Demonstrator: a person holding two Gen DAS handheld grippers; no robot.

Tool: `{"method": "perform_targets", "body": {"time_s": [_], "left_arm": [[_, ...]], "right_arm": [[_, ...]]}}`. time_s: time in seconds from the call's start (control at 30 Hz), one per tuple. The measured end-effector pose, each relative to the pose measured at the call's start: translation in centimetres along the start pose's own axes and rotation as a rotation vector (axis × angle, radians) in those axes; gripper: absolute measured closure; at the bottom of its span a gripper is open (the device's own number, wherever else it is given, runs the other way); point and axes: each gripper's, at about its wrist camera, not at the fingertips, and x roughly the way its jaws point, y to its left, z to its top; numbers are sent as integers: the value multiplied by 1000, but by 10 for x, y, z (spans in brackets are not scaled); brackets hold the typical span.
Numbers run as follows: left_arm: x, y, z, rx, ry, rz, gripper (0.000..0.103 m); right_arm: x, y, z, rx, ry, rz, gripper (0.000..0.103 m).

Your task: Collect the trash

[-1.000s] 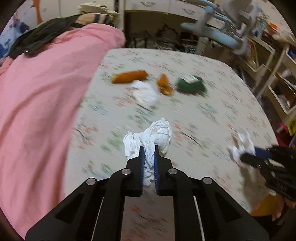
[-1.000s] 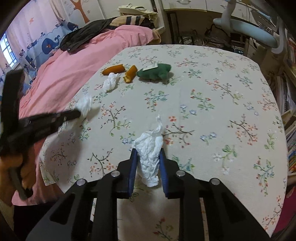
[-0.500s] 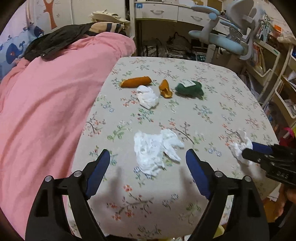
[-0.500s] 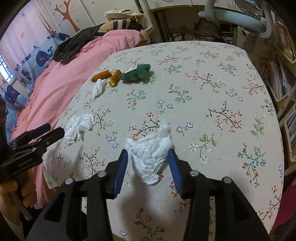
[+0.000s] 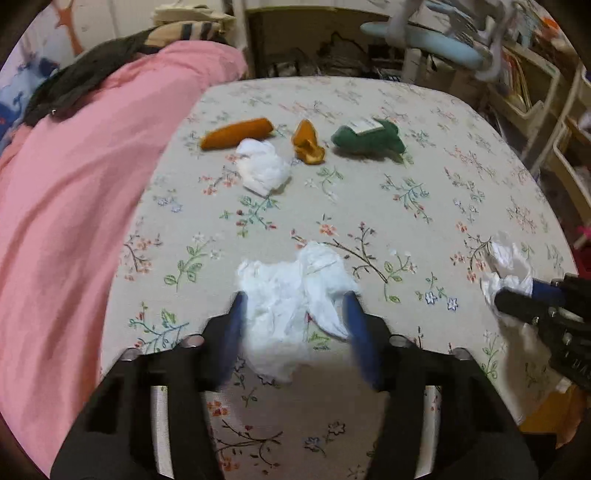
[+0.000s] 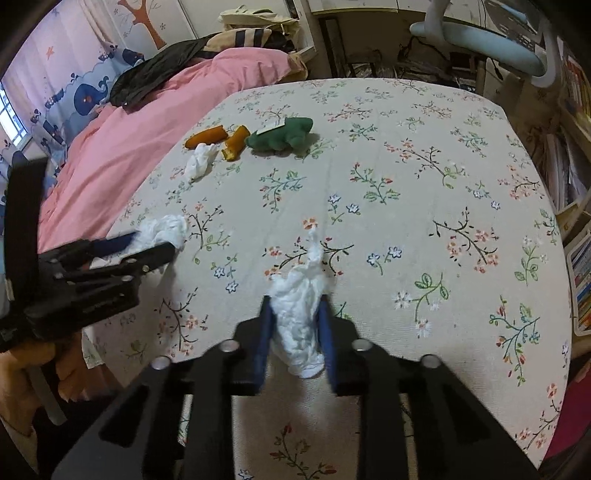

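The left gripper point(image 5: 293, 314) straddles a tissue point(image 5: 295, 295), jaws apart, while the right gripper point(image 6: 295, 328) pinches another wad point(image 6: 301, 314).

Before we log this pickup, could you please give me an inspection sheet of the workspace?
Surface: floral tablecloth, flat.
Job's things: left tissue wad, right tissue wad, far tissue wad beside the toys.
Clutter: long orange piece, short orange piece, green plush toy.
Grippers: left gripper open, straddling left tissue wad; right gripper shut on right tissue wad.
Cables: nothing seen.
Surroundings: pink bedding, blue chair, shelves.
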Motion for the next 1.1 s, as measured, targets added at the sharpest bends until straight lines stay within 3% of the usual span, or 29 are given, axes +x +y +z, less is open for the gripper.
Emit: {"method": "perform_targets", "body": {"time_s": [0.07,0.47,0.77,1.1], "left_arm": [[-6,-4,1,14,-2,-20,83],[-73,-15,14,5,-230,-6,83],[-91,-17,15,13,-272,-18,83],[-101,-7,11,-54,-294,-126,83]], "right_arm": [[-3,0,1,4,-12,1,83],[-42,2,10,74,-176,67,83],[-47,12,12,67,-209,88,83],[-55,16,8,68,-226,96,83]]}}
